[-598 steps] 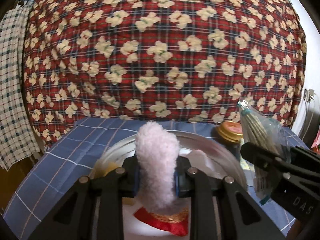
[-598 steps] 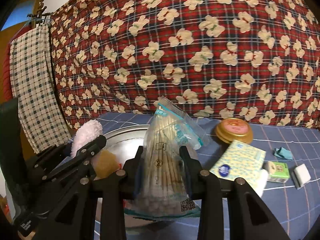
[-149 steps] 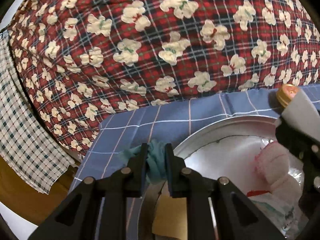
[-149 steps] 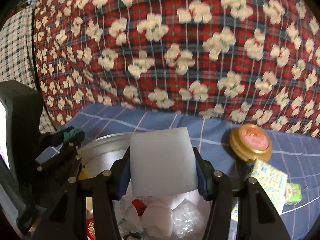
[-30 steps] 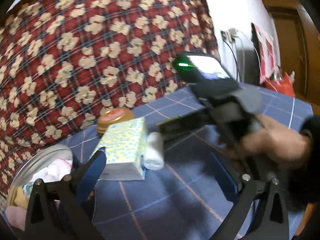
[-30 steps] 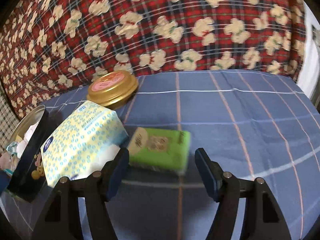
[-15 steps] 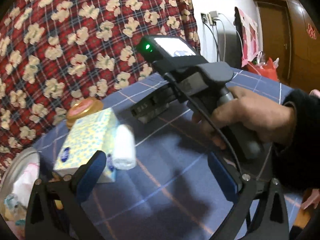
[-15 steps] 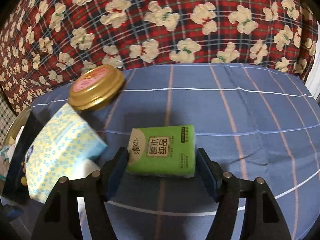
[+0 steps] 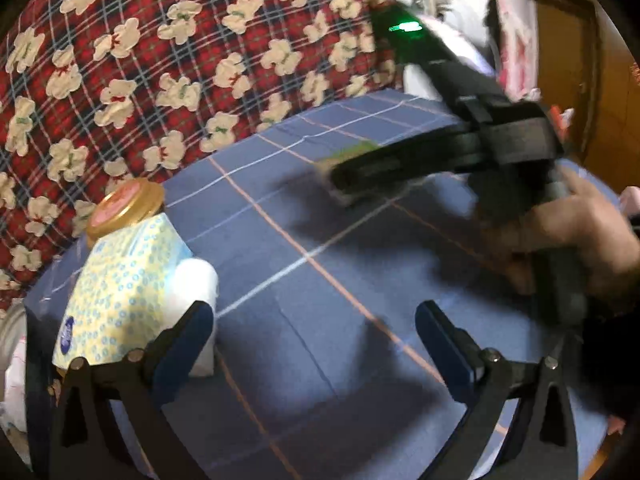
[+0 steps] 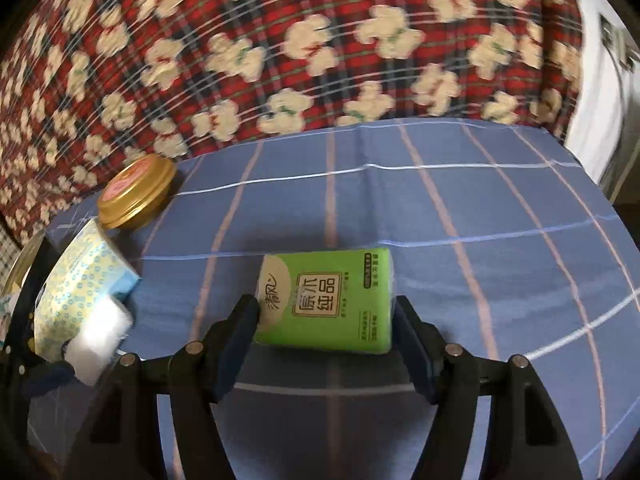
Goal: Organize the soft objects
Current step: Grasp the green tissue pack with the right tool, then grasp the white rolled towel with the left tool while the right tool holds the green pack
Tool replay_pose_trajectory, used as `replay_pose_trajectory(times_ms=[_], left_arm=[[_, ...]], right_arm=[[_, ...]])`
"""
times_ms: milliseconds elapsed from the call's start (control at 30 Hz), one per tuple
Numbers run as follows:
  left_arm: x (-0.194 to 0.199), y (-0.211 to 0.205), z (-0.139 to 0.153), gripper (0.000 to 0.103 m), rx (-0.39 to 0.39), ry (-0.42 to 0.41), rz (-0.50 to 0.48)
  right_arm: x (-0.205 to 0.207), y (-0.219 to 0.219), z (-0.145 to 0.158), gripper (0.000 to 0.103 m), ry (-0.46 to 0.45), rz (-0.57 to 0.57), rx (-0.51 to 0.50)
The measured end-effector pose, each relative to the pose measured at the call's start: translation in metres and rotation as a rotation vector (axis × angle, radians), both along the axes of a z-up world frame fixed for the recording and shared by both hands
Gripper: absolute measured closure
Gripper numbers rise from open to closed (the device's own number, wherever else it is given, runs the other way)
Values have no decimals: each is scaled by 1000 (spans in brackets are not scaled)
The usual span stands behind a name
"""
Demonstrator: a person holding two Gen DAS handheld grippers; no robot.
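A red plaid quilt (image 10: pixel 280 52) printed with cream bears rose behind the far edge of the table, and a blue checked tablecloth (image 10: pixel 460 208) covered the tabletop, which lay bare across its middle and right side out to the right-hand edge. At the left edge sat the rim of a metal basin (image 9: pixel 10 320), partly cut off by the frame, with pale soft things just visible inside. Beside it lay a yellow dotted tissue pack (image 9: pixel 116 284) with a white roll (image 9: pixel 196 280) touching its near side, and a gold-lidded jar (image 10: pixel 136 192) stood just behind the pack. The green tissue pack (image 10: pixel 326 300) lay in the open middle of the cloth, well apart from that cluster. The right gripper (image 10: pixel 326 324), carried in a person's hand (image 9: pixel 572 232), had its jaws at about half their spread with the green pack between them; the left finger touched the pack's side, and whether the right one pressed it I could not tell. The left gripper (image 9: pixel 316 316) hung over bare cloth with its jaws wide and nothing between them, the white roll just beside its left finger.
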State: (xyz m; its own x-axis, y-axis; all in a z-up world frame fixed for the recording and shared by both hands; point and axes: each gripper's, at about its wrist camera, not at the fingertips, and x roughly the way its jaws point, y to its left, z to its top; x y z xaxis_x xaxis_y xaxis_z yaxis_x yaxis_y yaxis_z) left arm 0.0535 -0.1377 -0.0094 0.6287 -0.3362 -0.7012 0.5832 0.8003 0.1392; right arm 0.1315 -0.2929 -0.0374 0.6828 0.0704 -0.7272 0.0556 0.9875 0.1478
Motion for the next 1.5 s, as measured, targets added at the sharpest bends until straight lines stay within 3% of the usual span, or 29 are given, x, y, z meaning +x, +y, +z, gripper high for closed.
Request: replay_pose_trajectory(times_ms=[67, 167, 333, 400, 500, 567, 667, 833, 967, 1133, 1267, 1500], left_arm=[[12, -5, -8, 1, 30, 31, 72], [29, -8, -19, 1, -3, 147, 127], [38, -19, -20, 0, -17, 190, 183], [46, -19, -21, 0, -56, 243, 205], [39, -26, -18, 3, -78, 244, 164], [31, -28, -16, 8, -58, 197, 152], [25, -27, -8, 8, 30, 63, 193], [40, -19, -14, 7, 107, 18, 311], [49, -17, -23, 0, 126, 35, 347], [50, -22, -25, 0, 143, 41, 381], [57, -18, -24, 0, 135, 56, 465], [78, 2, -21, 0, 53, 198, 582]], right_arm=[[-4, -16, 0, 33, 0, -19, 42], [-10, -34, 0, 33, -6, -59, 73], [-13, -40, 0, 33, -12, -81, 87], [-13, -37, 1, 33, -12, -76, 79], [-14, -38, 1, 33, -19, -79, 81], [-14, -40, 0, 33, -19, -80, 89], [-15, -41, 1, 33, -21, -85, 86], [-15, -41, 1, 33, -21, -85, 88], [-15, -42, 1, 33, -18, -88, 96], [-14, -42, 1, 33, -16, -84, 96], [-14, -43, 1, 33, -15, -85, 100], [-13, -43, 1, 33, -16, -80, 99]])
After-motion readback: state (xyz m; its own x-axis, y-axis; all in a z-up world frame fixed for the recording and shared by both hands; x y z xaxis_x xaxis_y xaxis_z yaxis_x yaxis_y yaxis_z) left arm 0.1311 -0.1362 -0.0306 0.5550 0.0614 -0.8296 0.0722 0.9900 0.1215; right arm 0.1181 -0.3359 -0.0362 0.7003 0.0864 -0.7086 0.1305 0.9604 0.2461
